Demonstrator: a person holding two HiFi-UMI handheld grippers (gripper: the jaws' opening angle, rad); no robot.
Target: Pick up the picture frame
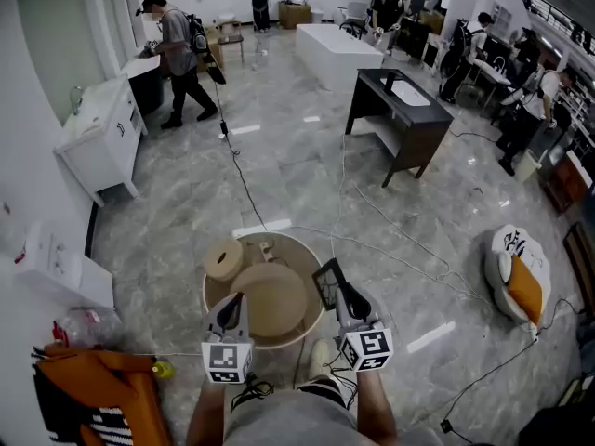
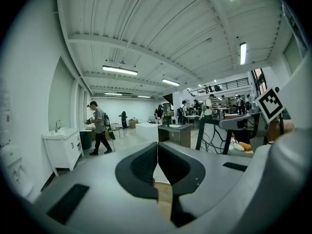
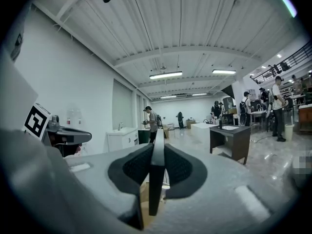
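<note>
Grey marble floor (image 1: 288, 175) | round beige table (image 1: 296, 242) | picture frame (image 1: 327, 282) over rim

A big open hall set up as a mock-up studio, not a home. A polished marble-look floor (image 1: 297, 170) carries scattered furniture stations: a white sink vanity (image 1: 102, 142) and a dark washbasin cabinet (image 1: 402, 110). Cables (image 1: 244, 186) trail between them. People (image 1: 177, 59) work under strip lights (image 2: 120, 70), with a railed mezzanine (image 2: 222, 85) behind.
</note>
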